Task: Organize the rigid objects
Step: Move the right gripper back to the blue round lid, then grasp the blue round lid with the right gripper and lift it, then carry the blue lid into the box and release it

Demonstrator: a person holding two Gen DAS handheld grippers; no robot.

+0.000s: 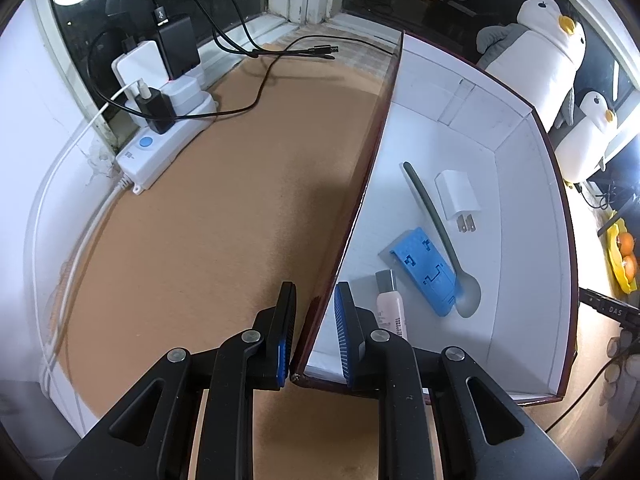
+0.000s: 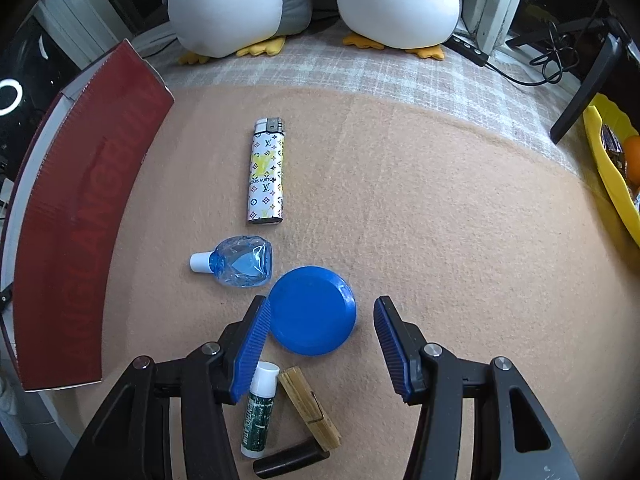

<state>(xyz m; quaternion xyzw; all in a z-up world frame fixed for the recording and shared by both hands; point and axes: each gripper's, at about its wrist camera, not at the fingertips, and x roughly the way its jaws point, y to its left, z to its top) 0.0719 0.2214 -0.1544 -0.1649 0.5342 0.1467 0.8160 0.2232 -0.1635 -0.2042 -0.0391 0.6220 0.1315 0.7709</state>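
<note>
My left gripper (image 1: 316, 300) points down over the near left wall of the white-lined box (image 1: 520, 208). Its jaws straddle that wall with a narrow gap on each side. A grey spoon (image 1: 434, 224), a white plug (image 1: 456, 196), a blue plastic block (image 1: 424, 270) and a small pink tube (image 1: 390, 300) lie inside. My right gripper (image 2: 320, 320) hangs open over the blue round lid (image 2: 313, 310), which lies against its left pad and clear of its right. A patterned lighter (image 2: 267, 172), a blue dropper bottle (image 2: 240, 260), a lip balm (image 2: 260, 412), a wooden clothespin (image 2: 310, 412) and a black cylinder (image 2: 290, 460) lie on the cloth.
The box's red outer side (image 2: 80, 220) stands left of the loose items. Two penguin plush toys (image 2: 312, 0) sit at the back. A power strip (image 1: 160, 148) with chargers and cables fills the far left corner. A yellow fruit tray (image 2: 612, 172) is at the right edge.
</note>
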